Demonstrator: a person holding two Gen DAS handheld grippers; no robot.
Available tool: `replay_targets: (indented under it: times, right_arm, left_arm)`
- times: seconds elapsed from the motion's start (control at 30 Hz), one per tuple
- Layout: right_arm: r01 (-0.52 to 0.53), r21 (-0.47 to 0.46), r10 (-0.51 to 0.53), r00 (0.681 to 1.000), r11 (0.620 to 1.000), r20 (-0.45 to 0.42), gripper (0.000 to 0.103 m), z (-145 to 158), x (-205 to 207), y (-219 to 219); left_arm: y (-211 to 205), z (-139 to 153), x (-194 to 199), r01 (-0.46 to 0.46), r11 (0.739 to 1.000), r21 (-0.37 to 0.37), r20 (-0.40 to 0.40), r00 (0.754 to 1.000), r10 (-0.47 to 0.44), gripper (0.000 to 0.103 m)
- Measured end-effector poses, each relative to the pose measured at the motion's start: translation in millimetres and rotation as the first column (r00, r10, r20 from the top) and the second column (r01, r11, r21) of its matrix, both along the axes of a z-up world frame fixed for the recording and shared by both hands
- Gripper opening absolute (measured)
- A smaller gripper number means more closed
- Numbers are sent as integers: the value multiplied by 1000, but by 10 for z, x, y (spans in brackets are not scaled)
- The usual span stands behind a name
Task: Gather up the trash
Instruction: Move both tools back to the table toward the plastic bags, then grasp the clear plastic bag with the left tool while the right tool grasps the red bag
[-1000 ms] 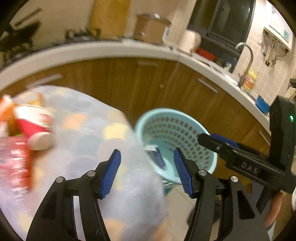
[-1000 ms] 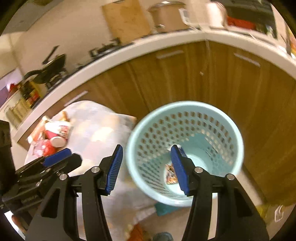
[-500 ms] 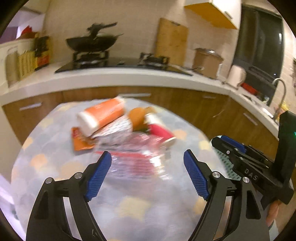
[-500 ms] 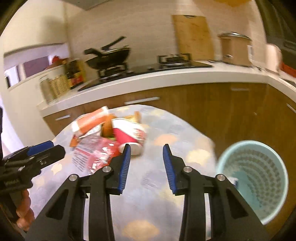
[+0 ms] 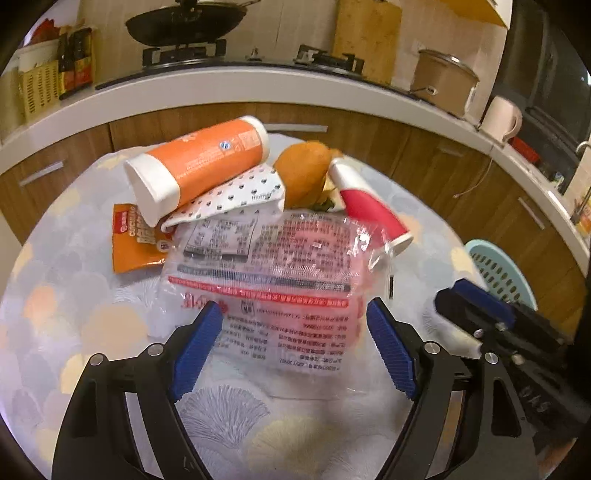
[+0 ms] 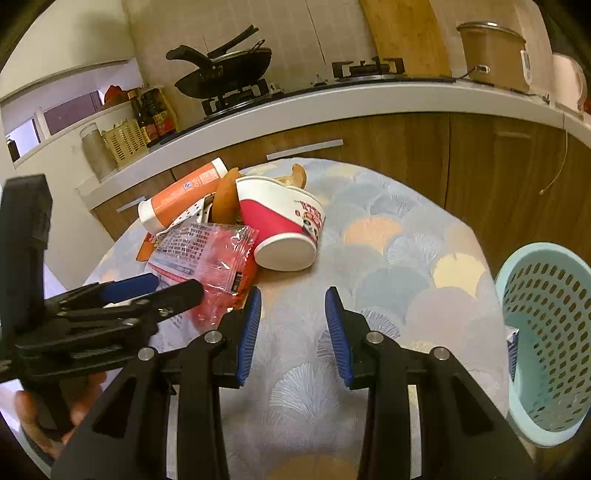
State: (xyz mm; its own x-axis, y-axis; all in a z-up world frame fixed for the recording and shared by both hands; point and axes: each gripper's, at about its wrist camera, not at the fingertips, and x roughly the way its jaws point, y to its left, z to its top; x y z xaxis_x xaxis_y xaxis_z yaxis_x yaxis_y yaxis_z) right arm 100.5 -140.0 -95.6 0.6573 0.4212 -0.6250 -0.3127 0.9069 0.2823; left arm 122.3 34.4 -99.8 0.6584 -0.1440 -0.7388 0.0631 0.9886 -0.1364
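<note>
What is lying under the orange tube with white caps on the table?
Under the orange tube lie a white dotted wrapper and an orange packet. The rest of both is covered.

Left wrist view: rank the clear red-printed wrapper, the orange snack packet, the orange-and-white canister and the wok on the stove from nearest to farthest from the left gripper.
1. Clear red-printed wrapper: its near edge lies between the closing jaws of the left gripper.
2. Orange snack packet: behind it, to the left.
3. Orange-and-white canister: farther back, lying on the pile.
4. Wok: on the stove, beyond the table.
</note>
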Motion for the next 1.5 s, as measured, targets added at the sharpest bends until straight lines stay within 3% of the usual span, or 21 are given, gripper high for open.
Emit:
replay_targets:
  times: [0.13,0.37,0.47,0.7,0.9,1.03,1.2,1.33,1.5]
  right_arm:
    - [1,21,-1,1000,1000,-19,33,-32,30,-21]
    - [7,16,-7,1000,1000,-16,33,-30,17,-15]
    - [-9,4,9,1000,1000,-1,33,-6,-5,25]
    - [-57,-37,56,998,998,-19,43,43,6,219]
    - [-93,-28,91,994,995,-62,51,85,110,512]
    - [-90,-83,82,992,993,-94,63,45,260,787]
    - [-90,-78,78,986,993,-149,72,-46,432,1003]
    - [-81,-97,64,985,992,-162,71,-124,479,1115]
    - [-83,-98,68,986,992,-149,56,-113,412,1116]
  left_arm:
    - [39,-90,-17,34,998,-54,-19,999,-35,56]
    - [32,-64,-132,77,995,-61,12,997,-76,33]
    - [108,30,-284,102,992,-73,34,994,-100,2]
    - [536,195,-597,55,983,-173,80,996,-42,1]
    - [682,234,-645,-3,994,-109,119,993,16,1]
    - [838,214,-651,-25,990,-139,134,990,44,1]
    - [945,194,-645,-43,987,-157,140,988,65,1]
    - [966,186,-636,-48,987,-153,142,987,70,1]
    - [968,176,-623,-40,985,-168,137,989,64,1]
